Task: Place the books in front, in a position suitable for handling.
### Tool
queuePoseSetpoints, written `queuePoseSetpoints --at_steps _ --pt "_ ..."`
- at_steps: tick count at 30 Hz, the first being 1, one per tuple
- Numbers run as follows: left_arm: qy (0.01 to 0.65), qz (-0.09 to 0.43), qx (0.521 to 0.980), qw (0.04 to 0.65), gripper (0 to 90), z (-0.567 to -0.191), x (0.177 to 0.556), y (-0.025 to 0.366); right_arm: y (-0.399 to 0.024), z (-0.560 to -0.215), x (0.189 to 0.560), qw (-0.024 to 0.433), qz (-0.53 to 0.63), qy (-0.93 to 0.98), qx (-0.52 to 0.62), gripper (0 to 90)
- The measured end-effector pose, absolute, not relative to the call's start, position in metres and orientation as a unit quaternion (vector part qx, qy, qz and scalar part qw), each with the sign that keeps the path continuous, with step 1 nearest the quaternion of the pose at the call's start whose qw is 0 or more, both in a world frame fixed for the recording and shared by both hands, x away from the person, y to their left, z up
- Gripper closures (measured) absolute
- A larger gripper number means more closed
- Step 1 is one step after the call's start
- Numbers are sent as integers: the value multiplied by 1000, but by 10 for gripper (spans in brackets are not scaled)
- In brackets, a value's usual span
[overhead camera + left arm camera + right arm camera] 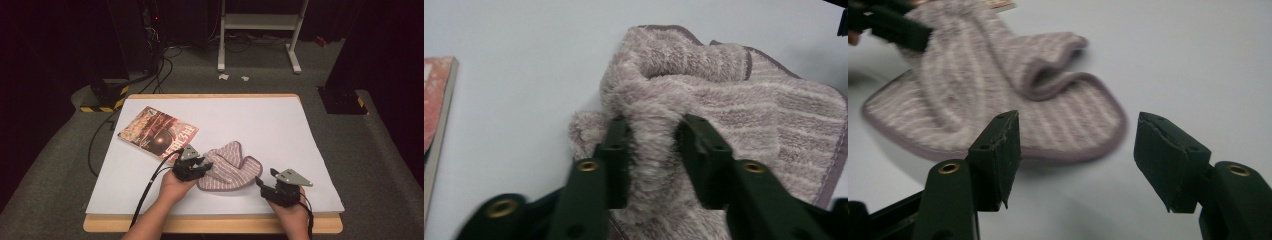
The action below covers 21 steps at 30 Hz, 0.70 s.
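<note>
The striped towel [231, 167] lies rumpled on the white desk [260, 120], near the front edge and a little left of the middle. Its left part is bunched into a raised fold, and its rounded right corner lies flat on the desk.

The left tool [196, 166] sits at the towel's left end. In the left gripper view its jaws stand on either side of that thick fold [655, 135], pads pressed into the pile, so it is gripping the towel. The right tool [266, 186] hovers just right of the towel near the front edge. In the right gripper view [1075, 160] its jaws stand wide apart with nothing between them, and the towel's bound edge [1068, 152] lies just beyond the tips.

A magazine [158, 132] with a reddish cover lies flat at an angle on the left half of the desk, just behind the left tool and close to the towel's upper left. It is the one thing that crowds a move that way.

The back of the desk and its whole right side are bare. Little room is left between the towel and the front edge, where the person's hands come in. A black cable [150, 187] trails from the left tool over the front edge.
</note>
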<state>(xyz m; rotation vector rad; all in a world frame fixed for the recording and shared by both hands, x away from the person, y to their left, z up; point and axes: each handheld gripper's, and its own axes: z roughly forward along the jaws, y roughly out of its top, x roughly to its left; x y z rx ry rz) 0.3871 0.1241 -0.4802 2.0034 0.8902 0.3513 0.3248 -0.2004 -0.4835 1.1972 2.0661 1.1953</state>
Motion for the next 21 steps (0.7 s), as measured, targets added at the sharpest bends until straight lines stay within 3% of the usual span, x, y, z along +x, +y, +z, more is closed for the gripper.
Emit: queuePoseSetpoints --at_steps 3,14,15,16,19,21 --pt "342 145 802 468 813 -473 380 126 -181 -485 323 221 436 767 415 352" --pt "313 172 763 539 847 -432 363 138 -123 -493 342 182 406 800 403 290" --pt "311 178 757 546 847 -426 362 141 -112 -498 345 178 393 809 399 316" --pt "309 180 757 547 847 -423 362 142 -109 -499 346 178 389 811 399 398" --pt "309 181 751 554 847 -420 362 145 -112 -494 347 173 418 800 394 792" --pt "309 182 745 562 847 -418 363 147 -122 -486 351 170 441 783 405 833"
